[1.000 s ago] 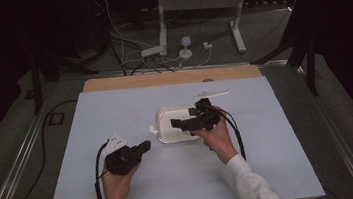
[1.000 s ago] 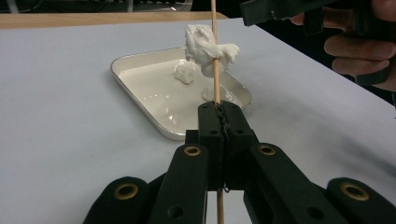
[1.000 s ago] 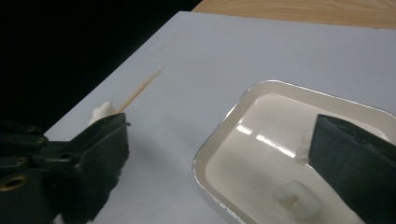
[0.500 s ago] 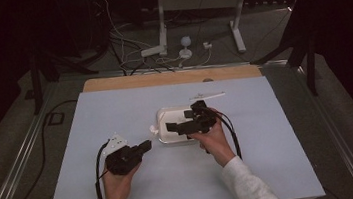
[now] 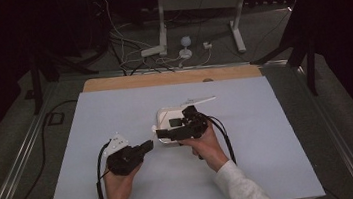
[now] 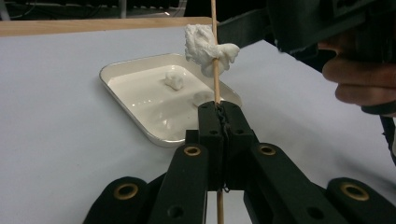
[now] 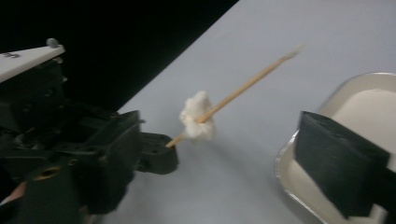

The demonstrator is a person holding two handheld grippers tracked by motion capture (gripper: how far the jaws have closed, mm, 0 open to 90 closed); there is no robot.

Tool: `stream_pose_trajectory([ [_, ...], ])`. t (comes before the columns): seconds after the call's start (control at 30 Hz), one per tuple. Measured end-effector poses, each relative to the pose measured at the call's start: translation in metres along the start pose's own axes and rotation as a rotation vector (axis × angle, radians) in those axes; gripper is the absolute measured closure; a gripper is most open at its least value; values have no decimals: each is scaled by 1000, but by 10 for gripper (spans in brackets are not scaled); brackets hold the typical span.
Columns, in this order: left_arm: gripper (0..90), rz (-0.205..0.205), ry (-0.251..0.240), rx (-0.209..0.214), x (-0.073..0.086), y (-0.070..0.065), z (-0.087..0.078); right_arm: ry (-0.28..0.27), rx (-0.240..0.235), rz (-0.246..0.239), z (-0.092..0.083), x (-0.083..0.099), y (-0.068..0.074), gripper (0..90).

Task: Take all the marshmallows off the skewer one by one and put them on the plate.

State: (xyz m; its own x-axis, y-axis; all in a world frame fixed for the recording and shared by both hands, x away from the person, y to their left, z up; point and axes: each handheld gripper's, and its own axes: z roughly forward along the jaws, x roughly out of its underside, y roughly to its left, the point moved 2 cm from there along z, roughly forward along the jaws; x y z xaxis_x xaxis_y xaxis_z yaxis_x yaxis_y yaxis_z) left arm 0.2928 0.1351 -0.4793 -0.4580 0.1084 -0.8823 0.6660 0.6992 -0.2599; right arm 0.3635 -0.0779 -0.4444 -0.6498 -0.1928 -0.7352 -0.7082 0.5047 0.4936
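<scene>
My left gripper is shut on a thin wooden skewer that stands up from its jaws. A white fluffy lump is speared on the skewer above the jaws. In the right gripper view the same lump and skewer stick out of the left gripper. My right gripper hovers over the near edge of a white tray, its jaws apart and holding nothing. One of its fingers shows wide to the right, close to the lump. Two white lumps lie in the tray.
The tray sits mid-table on a pale blue sheet. A thin pale stick lies just behind the tray. A wooden strip runs along the table's far edge; cables and stand legs lie on the floor beyond.
My right gripper has moved left and slightly nearer, over the tray's near edge toward the skewer. The left gripper has stayed where it was.
</scene>
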Motion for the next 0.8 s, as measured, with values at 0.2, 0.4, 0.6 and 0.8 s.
stream_pose_trajectory([
  [0.2, 897, 6, -7, 13, 0, -1, 0, 13, -47, 7, 9, 3, 2, 427],
  [0.4, 897, 10, -14, 34, -1, -3, 1, 31, -99, 53, 16, 4, 1, 566],
  [0.6, 898, 8, -24, 49, -1, -3, 0, 21, -135, 92, 17, 5, 0, 717],
  [0.8, 900, 8, -35, 59, -1, -3, -1, -6, -144, 110, 15, 4, 1, 758],
])
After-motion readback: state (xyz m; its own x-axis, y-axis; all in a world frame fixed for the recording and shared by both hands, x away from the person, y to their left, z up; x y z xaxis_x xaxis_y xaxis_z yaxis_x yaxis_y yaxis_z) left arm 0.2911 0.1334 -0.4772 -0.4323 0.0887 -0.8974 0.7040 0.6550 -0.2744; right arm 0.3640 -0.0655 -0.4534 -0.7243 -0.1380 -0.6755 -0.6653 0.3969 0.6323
